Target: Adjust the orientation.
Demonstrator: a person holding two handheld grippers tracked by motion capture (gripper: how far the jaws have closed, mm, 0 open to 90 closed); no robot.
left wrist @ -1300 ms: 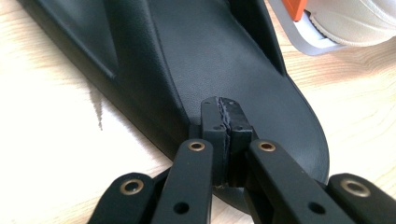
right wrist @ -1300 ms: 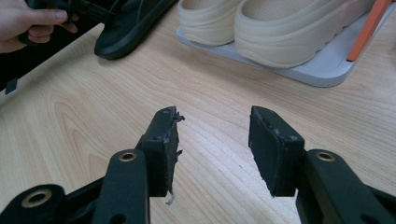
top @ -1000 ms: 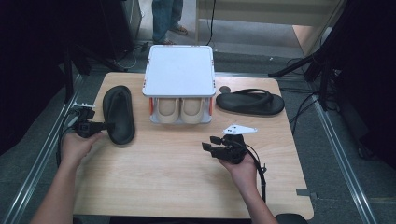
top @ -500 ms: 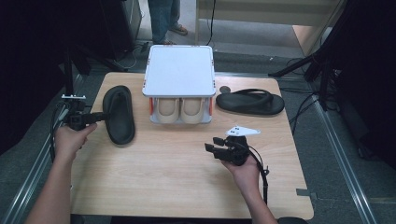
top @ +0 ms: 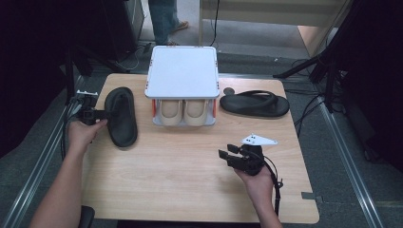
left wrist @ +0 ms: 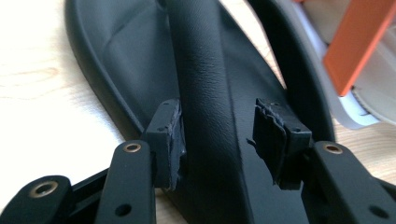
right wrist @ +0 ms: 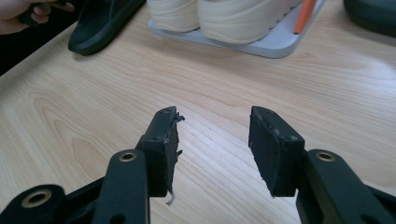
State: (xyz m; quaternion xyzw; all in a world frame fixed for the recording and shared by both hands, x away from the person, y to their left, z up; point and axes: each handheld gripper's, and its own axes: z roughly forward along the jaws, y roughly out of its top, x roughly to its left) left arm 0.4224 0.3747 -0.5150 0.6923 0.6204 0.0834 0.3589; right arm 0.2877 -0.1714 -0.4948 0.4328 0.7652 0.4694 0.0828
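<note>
1. Your left gripper [top: 101, 114] is sitting at the left edge of the table [top: 190, 190], its jaws having just been opening; the fingers [left wrist: 167, 135] are standing spread around the strap of the black sandal [top: 121, 116], one pad beside the strap, the other clear of it.
2. That sandal is lying on the table's left side, just beside the white shoe rack [top: 183, 80] holding cream shoes [top: 184, 110].
3. Your right gripper [top: 227, 155] is hovering over bare wood, fingers [right wrist: 164, 140] spread and pinching nothing.
4. A second sandal [top: 254, 103] is lying right of the rack.
</note>
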